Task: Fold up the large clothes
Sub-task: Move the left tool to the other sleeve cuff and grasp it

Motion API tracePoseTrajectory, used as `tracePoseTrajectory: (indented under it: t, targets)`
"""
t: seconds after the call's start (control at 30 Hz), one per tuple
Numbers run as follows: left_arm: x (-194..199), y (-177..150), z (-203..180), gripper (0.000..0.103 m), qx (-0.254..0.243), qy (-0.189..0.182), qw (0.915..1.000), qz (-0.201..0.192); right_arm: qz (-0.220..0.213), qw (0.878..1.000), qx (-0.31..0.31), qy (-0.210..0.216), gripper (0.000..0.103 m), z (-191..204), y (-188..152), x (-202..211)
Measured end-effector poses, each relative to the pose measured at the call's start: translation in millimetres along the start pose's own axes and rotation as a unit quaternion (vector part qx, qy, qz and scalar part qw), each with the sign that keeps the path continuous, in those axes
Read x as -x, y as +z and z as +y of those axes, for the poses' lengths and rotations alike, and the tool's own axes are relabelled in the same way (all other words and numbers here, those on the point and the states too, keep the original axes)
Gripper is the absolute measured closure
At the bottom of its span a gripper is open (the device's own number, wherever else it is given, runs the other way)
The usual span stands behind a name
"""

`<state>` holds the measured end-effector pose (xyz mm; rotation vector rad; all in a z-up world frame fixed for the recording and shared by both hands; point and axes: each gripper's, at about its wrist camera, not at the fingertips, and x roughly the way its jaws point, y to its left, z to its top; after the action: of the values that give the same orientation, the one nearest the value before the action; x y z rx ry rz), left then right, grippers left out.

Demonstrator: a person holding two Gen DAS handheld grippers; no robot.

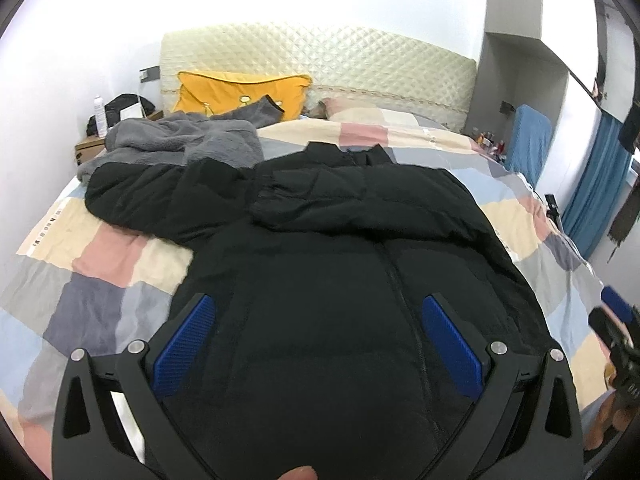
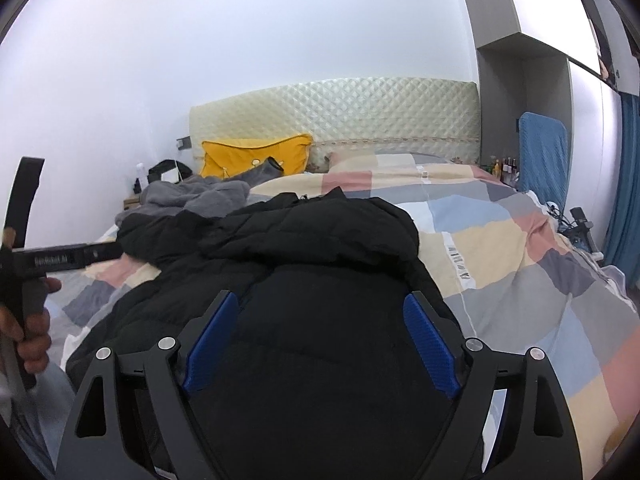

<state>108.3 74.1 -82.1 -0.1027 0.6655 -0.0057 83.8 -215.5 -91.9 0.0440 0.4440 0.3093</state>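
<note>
A black puffer jacket [image 1: 340, 272] lies front up on the patchwork bed cover [image 1: 100, 264], collar toward the headboard. One sleeve is folded across its chest and the other lies out to the left. My left gripper [image 1: 318, 304] is open and empty above the jacket's lower front, near the zip. My right gripper [image 2: 322, 302] is open and empty above the jacket [image 2: 304, 288] near its right side. The right gripper also shows at the right edge of the left wrist view [image 1: 616, 324]. The left gripper's handle [image 2: 60, 258] shows at the left of the right wrist view.
A grey fleece garment [image 1: 180, 140] lies behind the jacket at the left. A yellow pillow [image 1: 244, 92] leans on the quilted headboard [image 1: 320, 60]. A nightstand [image 1: 90, 146] with a bottle stands at the far left. Small bottles [image 2: 504, 168] and a blue chair back [image 2: 542, 156] are at the right.
</note>
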Motion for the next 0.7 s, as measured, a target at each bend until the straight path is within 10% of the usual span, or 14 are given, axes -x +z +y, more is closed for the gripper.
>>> tracePoseTrajectory:
  t: [0.7]
  targets:
    - [11.2, 141.7, 147.8, 0.000, 0.022, 0.088, 0.9957, -0.018, -0.009, 1.000, -0.012, -0.022, 0.006, -0.7, -1.9, -8.2]
